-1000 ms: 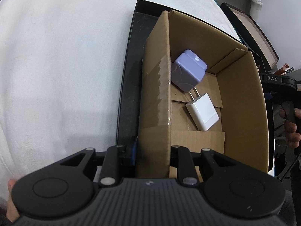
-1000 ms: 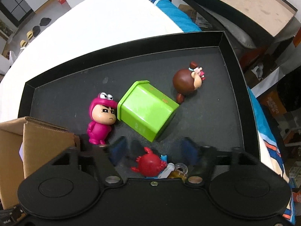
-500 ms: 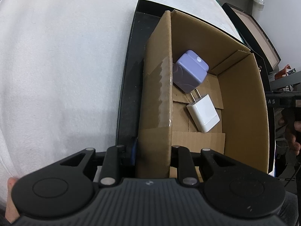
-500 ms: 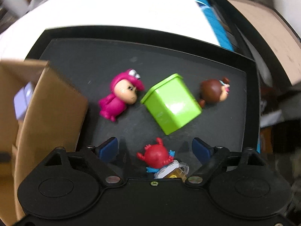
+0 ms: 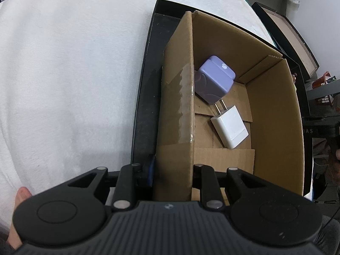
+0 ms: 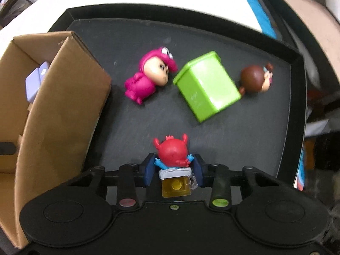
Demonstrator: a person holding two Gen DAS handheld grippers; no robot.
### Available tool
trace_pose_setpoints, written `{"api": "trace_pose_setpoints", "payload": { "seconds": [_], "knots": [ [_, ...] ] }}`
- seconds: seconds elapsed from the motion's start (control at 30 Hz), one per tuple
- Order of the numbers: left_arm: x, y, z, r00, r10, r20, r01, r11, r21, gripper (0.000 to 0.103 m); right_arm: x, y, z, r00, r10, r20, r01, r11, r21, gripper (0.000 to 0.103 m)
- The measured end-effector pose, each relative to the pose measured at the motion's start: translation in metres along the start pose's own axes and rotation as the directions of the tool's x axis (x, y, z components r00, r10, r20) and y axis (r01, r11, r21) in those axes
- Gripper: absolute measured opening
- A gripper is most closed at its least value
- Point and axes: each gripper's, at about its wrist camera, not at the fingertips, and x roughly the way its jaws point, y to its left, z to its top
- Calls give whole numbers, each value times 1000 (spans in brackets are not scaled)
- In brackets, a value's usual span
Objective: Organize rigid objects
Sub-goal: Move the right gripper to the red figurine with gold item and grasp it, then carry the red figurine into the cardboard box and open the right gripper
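Cardboard box (image 5: 274,114), sitting along the black tray's (image 6: 212,31) left edge, is being steadied by the left gripper (image 5: 173,170), clamped on its wall. The right gripper (image 6: 174,166) is pinching the red crab figurine (image 6: 173,152) (probably box-bound) near the tray's near edge.

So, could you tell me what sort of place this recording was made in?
Probably a workroom or storage space set up for recording: a black tray on a white cloth-covered surface, cluttered shelving beyond, and another tray-like box nearby.
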Motion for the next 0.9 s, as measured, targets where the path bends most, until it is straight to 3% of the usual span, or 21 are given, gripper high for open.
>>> {"api": "trace_pose_setpoints", "payload": {
  "seconds": [0.5, 0.9],
  "knots": [
    [-4, -3, -2, 1000, 20, 13, -21, 1000, 4, 22, -49, -6, -16, 997, 46, 61, -53, 991, 122, 38],
    [-9, 2, -2, 1000, -10, 19, 10, 1000, -11, 25, -95, 22, -9, 991, 39, 132, -51, 995, 87, 38]
  ]
}}
